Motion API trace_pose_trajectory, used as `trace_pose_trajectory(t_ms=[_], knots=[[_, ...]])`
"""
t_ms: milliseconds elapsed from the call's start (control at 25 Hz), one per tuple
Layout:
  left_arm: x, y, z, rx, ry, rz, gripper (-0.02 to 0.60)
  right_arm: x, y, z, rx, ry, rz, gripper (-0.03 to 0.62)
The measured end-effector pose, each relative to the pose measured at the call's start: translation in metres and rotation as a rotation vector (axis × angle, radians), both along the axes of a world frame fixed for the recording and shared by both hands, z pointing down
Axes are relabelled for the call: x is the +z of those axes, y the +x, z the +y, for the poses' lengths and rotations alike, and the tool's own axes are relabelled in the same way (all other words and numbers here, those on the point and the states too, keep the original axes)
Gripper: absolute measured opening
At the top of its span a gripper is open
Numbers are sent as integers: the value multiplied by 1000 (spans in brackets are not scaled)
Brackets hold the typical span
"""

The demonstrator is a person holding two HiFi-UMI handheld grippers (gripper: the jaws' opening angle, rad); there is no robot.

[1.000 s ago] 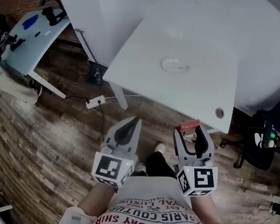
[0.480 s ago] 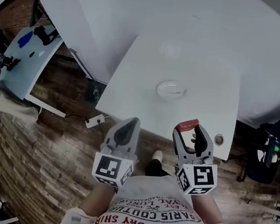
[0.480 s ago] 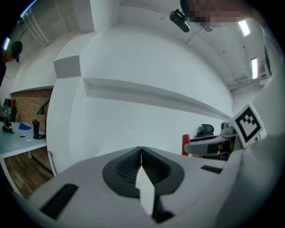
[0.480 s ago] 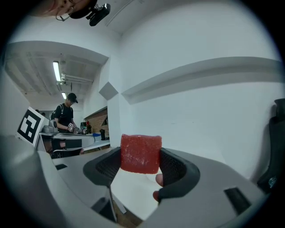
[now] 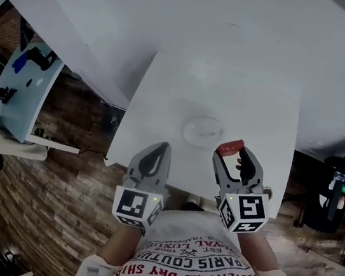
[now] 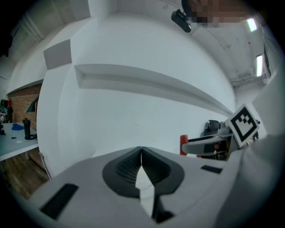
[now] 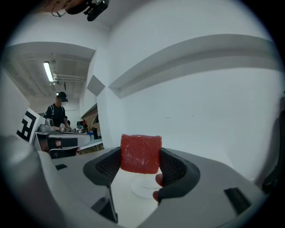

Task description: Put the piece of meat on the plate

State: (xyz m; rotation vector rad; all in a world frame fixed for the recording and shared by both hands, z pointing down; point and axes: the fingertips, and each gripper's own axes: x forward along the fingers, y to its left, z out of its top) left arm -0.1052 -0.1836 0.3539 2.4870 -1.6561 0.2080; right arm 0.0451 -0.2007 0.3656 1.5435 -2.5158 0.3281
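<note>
The piece of meat (image 7: 141, 153) is a red block clamped between the jaws of my right gripper (image 5: 230, 153), which is shut on it; the meat (image 5: 229, 147) shows at the jaw tips in the head view. A white plate (image 5: 203, 131) lies on the white table (image 5: 165, 101), just ahead and left of the meat; the plate (image 7: 143, 187) also shows below the block. My left gripper (image 5: 154, 158) is shut with nothing in it, over the table's near edge (image 6: 141, 153).
A round grommet (image 5: 268, 192) sits near the table's right front corner. A white wall rises behind the table. A second desk (image 5: 19, 89) with small items stands far left, and a black chair (image 5: 335, 190) at the right. Wooden floor lies below.
Both grippers have come forward over the table's near edge as the view closed in; the meat is now close to the plate. Both jaws stay as they were.
</note>
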Motion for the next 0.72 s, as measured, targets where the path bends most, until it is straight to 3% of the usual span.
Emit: trace_pose_trajectory(t_ms=[240, 720], knots=[[11, -5, -40, 25, -30, 9, 8, 17, -5, -30, 31, -57, 18, 278], [44, 4, -132, 267, -103, -4, 8, 76, -12, -84, 235, -251, 69, 278]])
